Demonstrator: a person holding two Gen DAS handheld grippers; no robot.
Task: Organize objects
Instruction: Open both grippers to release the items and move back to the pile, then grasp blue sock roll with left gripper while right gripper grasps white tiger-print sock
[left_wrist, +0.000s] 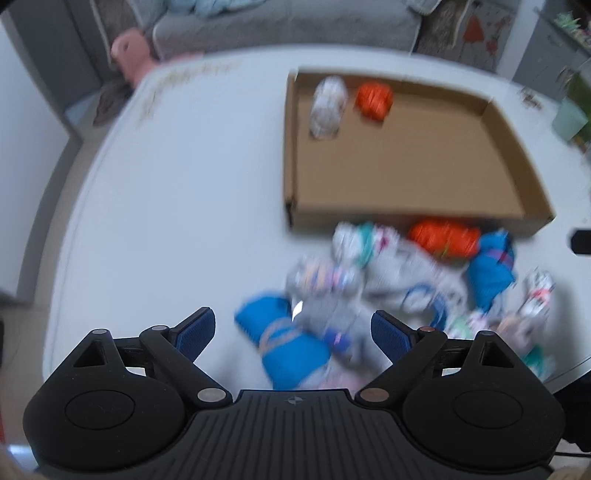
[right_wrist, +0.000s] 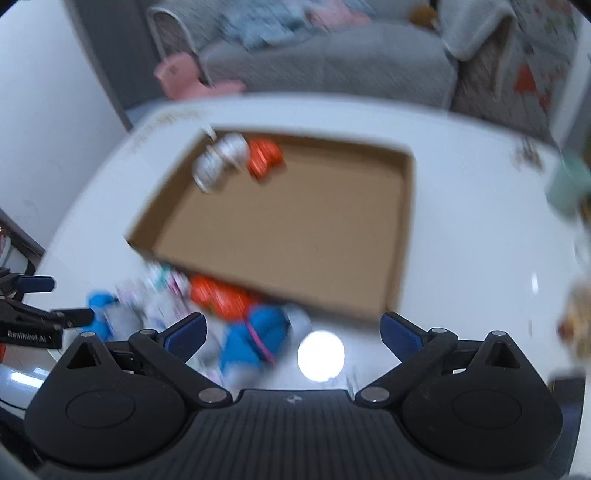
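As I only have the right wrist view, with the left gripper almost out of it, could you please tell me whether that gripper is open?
Observer: Yes, the left gripper is open and holds nothing.
Operator: What lies ahead of it?
Observer: A blue roll with a band around it, at the near-left end of the pile, showing between the fingers.
Operator: Is there anything else that I cannot see?
Observer: A small white and pink bundle on the table, at the pile's right end.
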